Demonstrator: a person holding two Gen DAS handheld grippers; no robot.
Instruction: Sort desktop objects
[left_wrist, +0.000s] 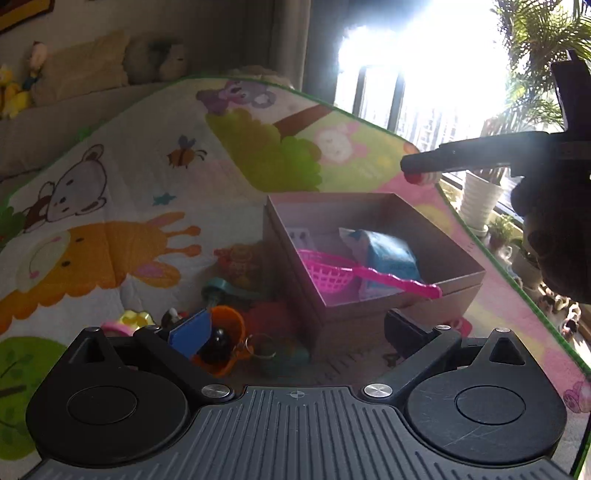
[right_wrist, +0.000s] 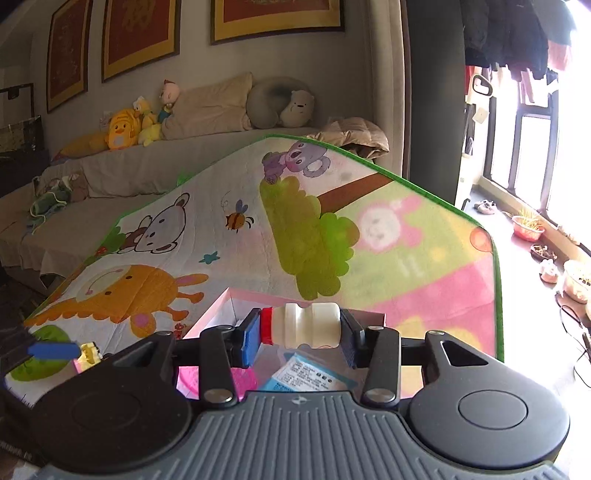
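My right gripper (right_wrist: 301, 326) is shut on a small white bottle with a red cap (right_wrist: 310, 325), held sideways above the open cardboard box (right_wrist: 218, 314). It also shows in the left wrist view (left_wrist: 419, 173), above the box's far right corner. The box (left_wrist: 458, 269) holds a pink toy strainer (left_wrist: 332, 271), a blue packet (left_wrist: 388, 254) and a small white card. My left gripper (left_wrist: 288, 328) is open and empty, low over loose toys left of the box: an orange cup (left_wrist: 229, 328), a key ring (left_wrist: 262, 345), a teal piece (left_wrist: 221, 288).
Everything lies on a cartoon animal play mat (left_wrist: 110, 206) with a green border. A yellow and pink toy (left_wrist: 131, 319) lies at the left. A sofa with plush toys (right_wrist: 122, 129) is behind. Potted plants (left_wrist: 480, 195) stand by the bright window at the right.
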